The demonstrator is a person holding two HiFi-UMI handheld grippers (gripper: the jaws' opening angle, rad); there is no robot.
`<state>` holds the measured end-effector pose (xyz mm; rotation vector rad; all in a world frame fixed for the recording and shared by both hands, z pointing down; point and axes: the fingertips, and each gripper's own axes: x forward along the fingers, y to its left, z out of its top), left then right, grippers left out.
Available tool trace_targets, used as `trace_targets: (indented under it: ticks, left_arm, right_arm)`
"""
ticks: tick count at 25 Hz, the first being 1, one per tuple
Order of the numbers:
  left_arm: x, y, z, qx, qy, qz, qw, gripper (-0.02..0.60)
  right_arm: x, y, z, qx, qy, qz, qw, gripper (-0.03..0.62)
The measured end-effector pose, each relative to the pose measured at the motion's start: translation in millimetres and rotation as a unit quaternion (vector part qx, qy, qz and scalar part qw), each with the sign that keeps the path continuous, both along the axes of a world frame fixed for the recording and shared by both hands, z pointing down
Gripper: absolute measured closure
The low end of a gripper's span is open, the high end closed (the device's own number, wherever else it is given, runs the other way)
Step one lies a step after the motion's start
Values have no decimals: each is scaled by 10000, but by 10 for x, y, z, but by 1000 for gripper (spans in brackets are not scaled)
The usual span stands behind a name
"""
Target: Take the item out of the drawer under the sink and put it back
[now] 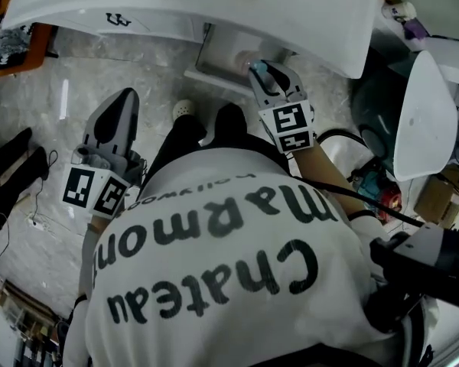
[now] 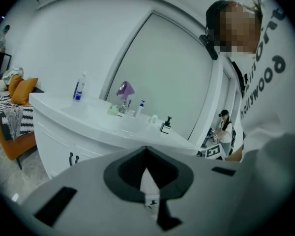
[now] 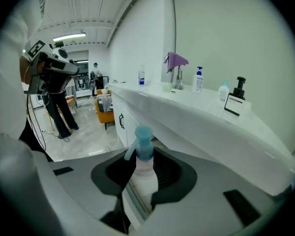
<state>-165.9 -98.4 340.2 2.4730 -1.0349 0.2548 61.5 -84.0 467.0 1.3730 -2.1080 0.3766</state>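
Observation:
A pale pump bottle (image 3: 143, 167) with a blue pump head stands upright between the jaws of my right gripper (image 3: 143, 178), which is shut on its body. In the head view the right gripper (image 1: 258, 73) holds the bottle (image 1: 245, 61) just above the pulled-out white drawer (image 1: 214, 58) under the sink counter (image 1: 214, 6). My left gripper (image 1: 117, 105) hangs over the floor to the left, away from the drawer, its jaws together and nothing in them. In its own view the left gripper (image 2: 146, 154) points at the vanity front.
The curved white counter (image 3: 201, 117) carries several bottles and a tap with a purple cloth (image 3: 177, 60). An orange sofa (image 2: 14, 90) stands at the left. Another person (image 3: 56, 100) stands far back. A white seat-like shape (image 1: 424, 113) and cables lie to the right.

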Motion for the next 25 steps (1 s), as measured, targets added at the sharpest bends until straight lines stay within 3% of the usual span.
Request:
trace_targets:
  ticks: [14,25]
  left_arm:
    - [257,-260,-30,153,75,1214,9925,574]
    - [190,-212,-72,377,231,1916,9805,574]
  right_arm:
    - [131,239,-335,292,75,1096,9935,479]
    - [41,489,-673,791,292,1800,9801,479]
